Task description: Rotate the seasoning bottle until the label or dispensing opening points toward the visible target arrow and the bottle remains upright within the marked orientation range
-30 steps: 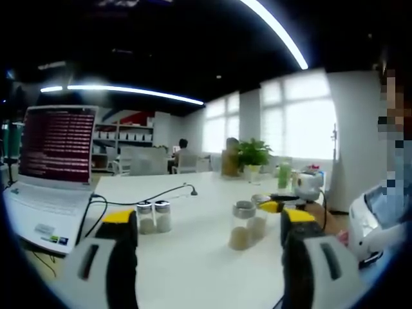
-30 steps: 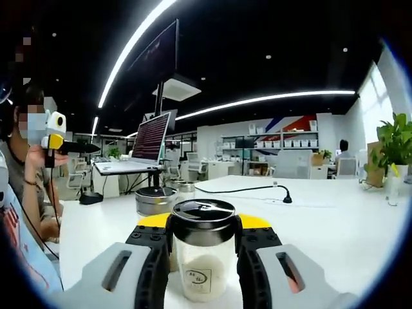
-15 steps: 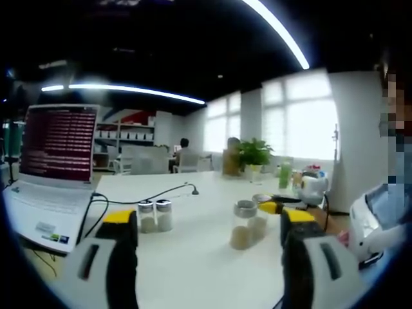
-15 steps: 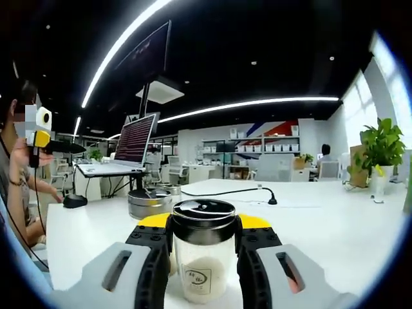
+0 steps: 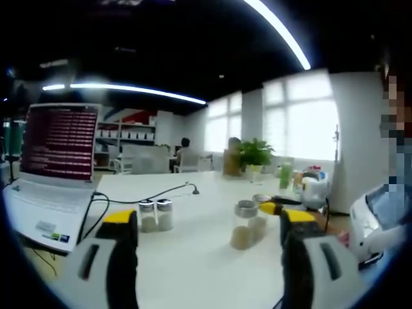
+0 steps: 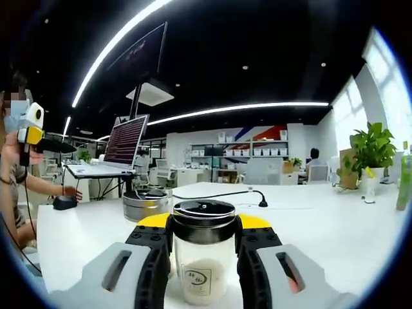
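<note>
Between the jaws of the right hand-held gripper (image 6: 203, 254) the seasoning bottle (image 6: 203, 257) stood upright on the white surface (image 6: 335, 238), clamped below its black lid, its small label facing the camera; that grip looked suited to turning it about its axis, though no target arrow could be seen. The left hand-held gripper (image 5: 209, 248) hung spread and empty, well apart from two small shakers (image 5: 155, 215); a laptop (image 5: 51, 170), cable (image 5: 154, 194) and potted plant (image 5: 253, 156) shared the bright office.
</note>
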Available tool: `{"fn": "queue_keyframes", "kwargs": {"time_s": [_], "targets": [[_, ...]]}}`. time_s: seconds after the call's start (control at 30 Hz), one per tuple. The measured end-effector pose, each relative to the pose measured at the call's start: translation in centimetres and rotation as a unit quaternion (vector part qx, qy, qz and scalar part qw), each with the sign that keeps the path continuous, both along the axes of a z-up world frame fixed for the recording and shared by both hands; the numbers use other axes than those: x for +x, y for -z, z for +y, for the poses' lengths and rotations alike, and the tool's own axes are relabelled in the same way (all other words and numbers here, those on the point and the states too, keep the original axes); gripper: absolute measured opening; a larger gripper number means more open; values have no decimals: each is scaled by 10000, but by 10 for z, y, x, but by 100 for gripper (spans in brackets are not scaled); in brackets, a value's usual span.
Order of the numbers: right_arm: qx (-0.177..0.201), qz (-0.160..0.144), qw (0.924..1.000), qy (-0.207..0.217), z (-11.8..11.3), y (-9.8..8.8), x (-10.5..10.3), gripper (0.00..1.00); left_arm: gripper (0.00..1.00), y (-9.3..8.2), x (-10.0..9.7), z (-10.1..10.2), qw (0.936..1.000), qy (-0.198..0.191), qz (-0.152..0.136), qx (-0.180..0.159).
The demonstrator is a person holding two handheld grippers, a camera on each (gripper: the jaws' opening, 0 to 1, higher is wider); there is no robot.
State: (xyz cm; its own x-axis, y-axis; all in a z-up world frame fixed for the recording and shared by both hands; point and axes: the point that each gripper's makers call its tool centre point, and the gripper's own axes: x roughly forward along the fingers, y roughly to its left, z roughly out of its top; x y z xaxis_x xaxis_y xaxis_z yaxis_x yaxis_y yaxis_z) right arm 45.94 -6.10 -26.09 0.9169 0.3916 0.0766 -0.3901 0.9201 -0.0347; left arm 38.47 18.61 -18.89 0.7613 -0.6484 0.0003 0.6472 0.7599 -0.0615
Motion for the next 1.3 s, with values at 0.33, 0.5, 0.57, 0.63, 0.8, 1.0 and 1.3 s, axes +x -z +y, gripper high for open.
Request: {"fn": "queue_keyframes", "kwargs": {"time_s": [0.33,0.5,0.57,0.63,0.8,1.0,1.3], "targets": [[-119,1,9999,25,0,-2,4,38,97,-2,4,2,10000,-23,12,-22],[-219,-68,9996,190,-5,-5,4,44,97,-2,6,2,10000,-59,15,18],[-234,-85,9994,229,-8,-7,3,46,97,-2,5,0,10000,-33,5,48],[-183,-100,9995,220,-10,-10,2,47,97,-3,5,-1,10000,14,-4,49],[-310,-119,9991,246,-12,-12,1,52,97,-3,4,-3,10000,45,-15,59],[-346,-233,9989,203,-15,-25,-1,54,97,-2,4,-1,9999,27,-17,96],[-462,-77,9976,-517,-7,-37,-7,69,97,-1,4,0,10000,17,11,76]]}}
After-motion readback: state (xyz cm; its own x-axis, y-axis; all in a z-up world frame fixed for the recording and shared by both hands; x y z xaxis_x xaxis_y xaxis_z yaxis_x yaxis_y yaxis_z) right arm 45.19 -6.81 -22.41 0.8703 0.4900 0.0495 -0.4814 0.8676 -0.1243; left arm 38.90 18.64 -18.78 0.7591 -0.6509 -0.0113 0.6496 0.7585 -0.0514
